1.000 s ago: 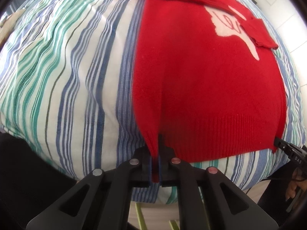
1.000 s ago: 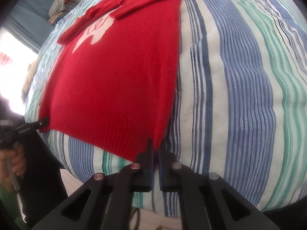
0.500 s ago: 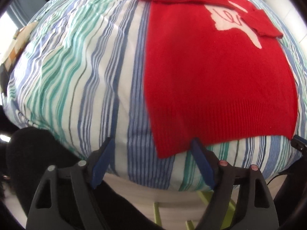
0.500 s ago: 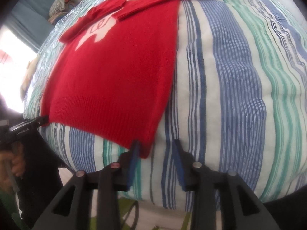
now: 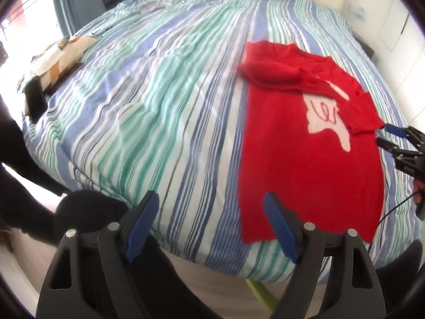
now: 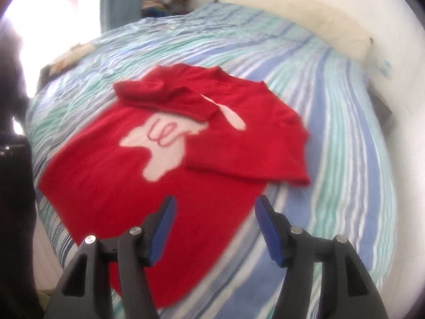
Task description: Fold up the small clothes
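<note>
A small red sweater [image 5: 308, 156] with a white motif lies flat on the striped bed, both sleeves folded in over its chest. It also shows in the right wrist view [image 6: 164, 170]. My left gripper [image 5: 212, 223] is open and empty, above the bed edge just left of the sweater's hem corner. My right gripper [image 6: 215, 228] is open and empty, above the sweater's lower right part. The right gripper also shows at the right edge of the left wrist view [image 5: 393, 138], beside the folded sleeve.
The bed [image 5: 148, 111] has a blue, green and white striped cover. A dark phone [image 5: 34, 98] and a patterned cloth [image 5: 61, 55] lie at its left edge. A cream headboard [image 6: 297, 24] and a clothes pile [image 6: 164, 0] are at the far end.
Both grippers let go of the sweater's hem corners, opened wide and pulled up and back from the bed. The sweater stays flat.
</note>
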Demonstrator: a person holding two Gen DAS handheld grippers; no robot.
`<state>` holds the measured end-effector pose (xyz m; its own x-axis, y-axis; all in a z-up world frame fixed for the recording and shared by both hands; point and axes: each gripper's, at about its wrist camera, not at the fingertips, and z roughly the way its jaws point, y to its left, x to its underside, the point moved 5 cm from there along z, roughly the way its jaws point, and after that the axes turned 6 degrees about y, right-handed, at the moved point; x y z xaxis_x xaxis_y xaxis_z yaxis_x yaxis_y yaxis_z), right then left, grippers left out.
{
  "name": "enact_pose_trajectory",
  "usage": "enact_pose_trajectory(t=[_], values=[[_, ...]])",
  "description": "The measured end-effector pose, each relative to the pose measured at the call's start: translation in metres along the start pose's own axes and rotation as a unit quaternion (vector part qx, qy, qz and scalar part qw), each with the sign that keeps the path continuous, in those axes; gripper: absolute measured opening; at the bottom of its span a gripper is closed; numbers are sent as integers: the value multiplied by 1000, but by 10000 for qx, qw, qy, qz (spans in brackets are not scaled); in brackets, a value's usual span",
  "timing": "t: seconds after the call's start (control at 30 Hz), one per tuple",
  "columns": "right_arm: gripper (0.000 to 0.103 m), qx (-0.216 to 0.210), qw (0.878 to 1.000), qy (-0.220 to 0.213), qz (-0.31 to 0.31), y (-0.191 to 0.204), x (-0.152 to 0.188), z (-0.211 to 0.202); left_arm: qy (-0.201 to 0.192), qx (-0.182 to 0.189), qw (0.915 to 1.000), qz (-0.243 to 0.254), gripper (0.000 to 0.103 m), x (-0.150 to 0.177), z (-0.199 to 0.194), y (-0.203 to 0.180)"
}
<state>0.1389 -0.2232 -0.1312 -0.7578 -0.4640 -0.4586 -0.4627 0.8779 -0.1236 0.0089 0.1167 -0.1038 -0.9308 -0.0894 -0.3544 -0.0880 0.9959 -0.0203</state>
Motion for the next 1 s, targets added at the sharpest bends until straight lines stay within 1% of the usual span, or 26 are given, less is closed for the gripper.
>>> enact_pose_trajectory(t=[0.07,0.1,0.17,0.2,0.23,0.27,0.3,0.33,0.4,0.43,0.5,0.57,0.6,0.63,0.67,0.7,0.77,0.8,0.83,0.9,1.0], values=[[61,-180,9982,131,-556,15,-20,43,3,-53,10000,20,83,-5,7,3],[61,-188,9969,283,-709,19,-27,66,51,-58,10000,16,83,-9,14,3],[59,-119,9956,499,-782,21,-33,106,177,-97,9998,-27,83,-4,23,8],[47,-128,9965,544,-619,15,-33,120,254,-148,9996,-50,83,1,26,10],[36,-259,9979,501,-329,6,-35,126,318,-199,9993,-82,83,4,30,14],[9,-267,9988,409,0,-7,-38,125,366,-241,9990,-120,83,7,33,18],[9,-271,9985,276,384,-23,-41,118,405,-276,9987,-159,83,9,35,22],[8,-390,9960,31,802,-44,-41,104,442,-304,9984,-193,83,10,38,25],[8,-185,9872,-351,1545,-100,-31,73,505,-354,9978,-229,83,12,42,28],[8,-38,9793,-506,1960,-133,-20,57,519,-364,9977,-228,83,11,43,28],[8,401,9551,-686,2854,-203,15,27,499,-347,9979,-200,83,9,43,23],[9,781,9265,-692,3615,-265,63,3,438,-299,9985,-141,83,4,42,12],[9,913,9131,-649,3921,-288,89,-5,411,-260,9988,-99,83,2,41,5],[9,989,9023,-579,4156,-306,113,-10,402,-207,9990,-42,83,0,40,-3],[9,1026,8946,-473,4324,-318,133,-11,401,-147,9991,30,83,-2,39,-12],[9,1000,8895,-361,4444,-325,151,-9,398,-89,9991,114,83,-3,38,-21],[9,818,8803,-246,4668,-330,179,-1,378,-26,9988,302,83,-4,34,-38],[9,738,8733,-245,4810,-331,188,4,357,-25,9986,378,83,-4,32,-44],[8,630,8633,-302,4999,-333,196,7,329,-21,9985,432,83,-4,29,-48],[8,439,8391,-465,5402,-333,211,11,276,4,9984,495,83,-3,24,-52],[8,238,8049,-647,5893,-333,233,13,287,-99,9983,494,83,0,25,-48]])
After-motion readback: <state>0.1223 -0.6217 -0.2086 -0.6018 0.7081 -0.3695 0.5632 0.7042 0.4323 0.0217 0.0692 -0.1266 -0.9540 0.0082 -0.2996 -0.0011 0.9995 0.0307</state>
